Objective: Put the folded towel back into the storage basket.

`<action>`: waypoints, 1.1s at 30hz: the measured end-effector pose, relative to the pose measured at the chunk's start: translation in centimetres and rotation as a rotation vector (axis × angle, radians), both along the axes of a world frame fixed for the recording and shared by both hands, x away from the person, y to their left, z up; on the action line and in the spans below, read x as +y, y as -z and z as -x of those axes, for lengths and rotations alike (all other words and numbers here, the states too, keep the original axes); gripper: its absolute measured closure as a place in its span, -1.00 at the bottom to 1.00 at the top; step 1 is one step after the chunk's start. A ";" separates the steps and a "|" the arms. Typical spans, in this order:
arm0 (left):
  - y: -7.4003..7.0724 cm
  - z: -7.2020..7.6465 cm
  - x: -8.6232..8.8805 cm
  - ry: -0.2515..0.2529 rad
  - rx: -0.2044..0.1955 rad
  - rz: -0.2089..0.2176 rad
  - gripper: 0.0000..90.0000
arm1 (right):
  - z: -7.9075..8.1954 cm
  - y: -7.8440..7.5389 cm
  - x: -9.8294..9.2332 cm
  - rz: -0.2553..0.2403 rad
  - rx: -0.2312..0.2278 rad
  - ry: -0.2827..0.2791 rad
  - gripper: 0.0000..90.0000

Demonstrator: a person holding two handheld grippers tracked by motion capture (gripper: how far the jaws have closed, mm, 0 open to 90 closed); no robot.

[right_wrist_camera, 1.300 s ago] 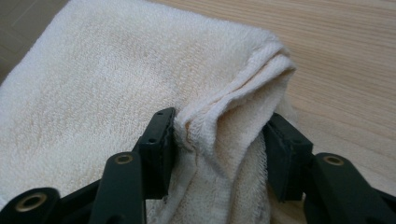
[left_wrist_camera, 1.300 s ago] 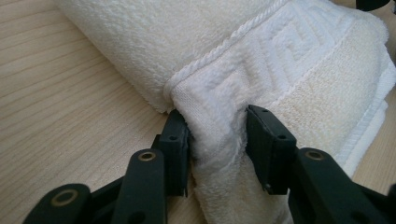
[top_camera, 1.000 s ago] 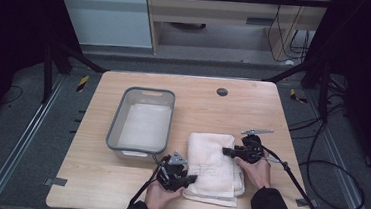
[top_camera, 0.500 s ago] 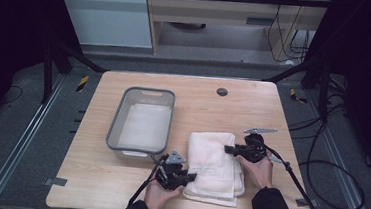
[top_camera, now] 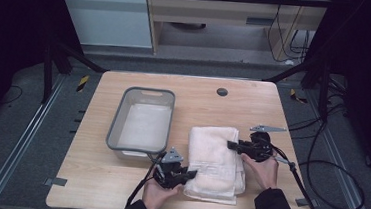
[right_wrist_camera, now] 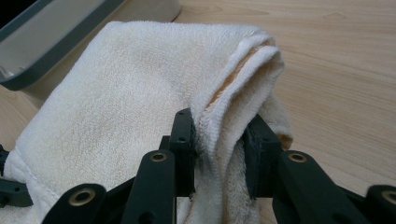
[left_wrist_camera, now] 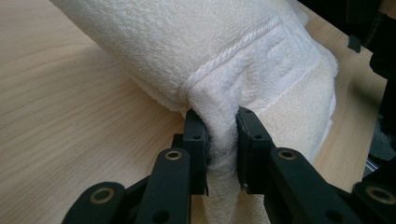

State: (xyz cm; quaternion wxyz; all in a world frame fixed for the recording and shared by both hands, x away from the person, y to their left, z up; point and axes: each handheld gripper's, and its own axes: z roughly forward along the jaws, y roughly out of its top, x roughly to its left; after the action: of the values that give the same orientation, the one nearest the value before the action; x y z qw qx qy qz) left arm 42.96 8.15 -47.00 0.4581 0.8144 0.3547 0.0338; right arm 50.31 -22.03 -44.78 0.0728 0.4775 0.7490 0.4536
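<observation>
A folded white towel (top_camera: 214,159) lies on the wooden table, right of a grey tub. My left gripper (top_camera: 190,174) is at the towel's near left corner, and in the left gripper view its jaws pinch a fold of the towel (left_wrist_camera: 261,60). My right gripper (top_camera: 231,145) is at the towel's far right edge. The right gripper view shows its jaws clamped on a bunched edge of the towel (right_wrist_camera: 121,88), which rises slightly off the table. Both pairs of jaws have just been closing onto the cloth.
A grey plastic tub (top_camera: 143,121) stands left of the towel, its rim (right_wrist_camera: 51,44) close to the cloth. A dark round cap (top_camera: 222,92) sits in the tabletop (top_camera: 82,176) at the far side. Cables trail off the right edge.
Both grippers have closed on the towel. The right gripper has lifted a little with the towel's edge; the left hand has stayed in place.
</observation>
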 end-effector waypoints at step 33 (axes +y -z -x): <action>-6.4 0.7 1.4 0.010 -0.153 0.102 0.70 | 1.5 -6.5 0.1 -0.076 -0.169 0.020 0.54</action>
State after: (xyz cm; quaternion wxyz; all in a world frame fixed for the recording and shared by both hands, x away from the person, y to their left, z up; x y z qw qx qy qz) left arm 42.31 9.52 -40.57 0.5248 0.7868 0.3158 0.0754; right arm 48.83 -21.92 -38.27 0.1222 0.4475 0.7174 0.5198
